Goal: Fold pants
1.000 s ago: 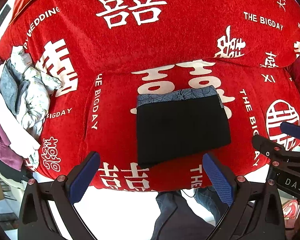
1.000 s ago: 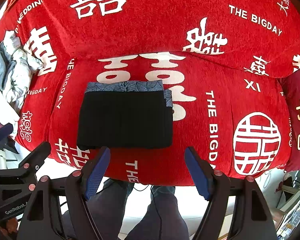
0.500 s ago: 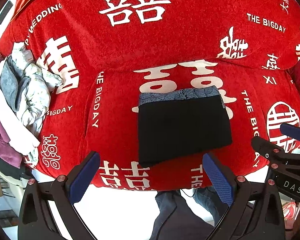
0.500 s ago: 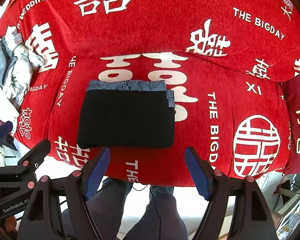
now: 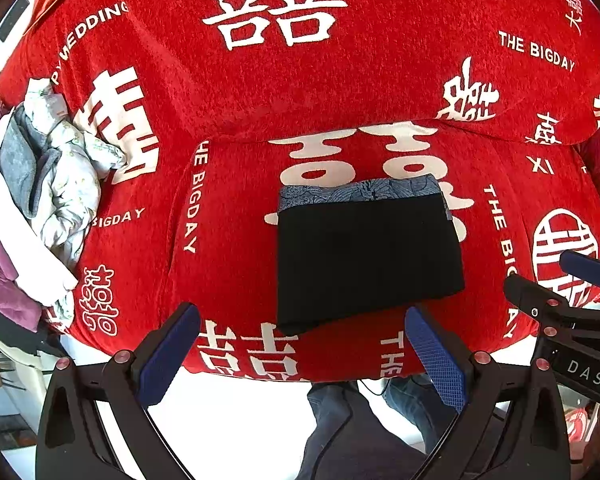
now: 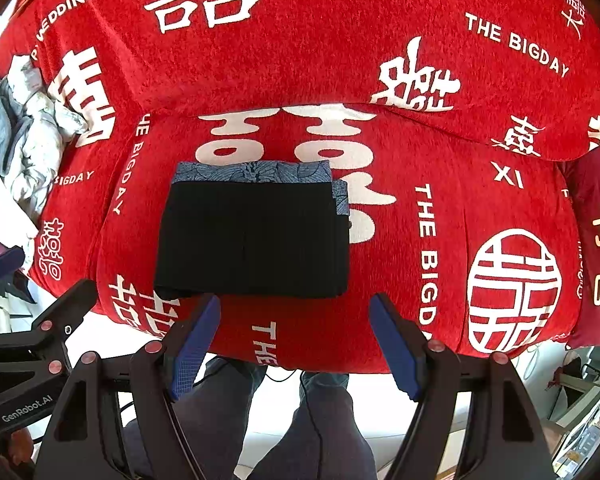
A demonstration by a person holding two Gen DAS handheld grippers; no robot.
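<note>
Folded black pants [image 5: 366, 256] atop blue garment [image 5: 360, 192] on red sofa [image 5: 236, 216]; left gripper [image 5: 302, 356] and right gripper [image 6: 296, 338] spread, empty; risk: careless nudge skews stack.

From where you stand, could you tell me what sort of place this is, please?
Probably a home living room: a sofa under a red wedding-print cover, folded pants on its seat, and a laundry pile at one end.
</note>
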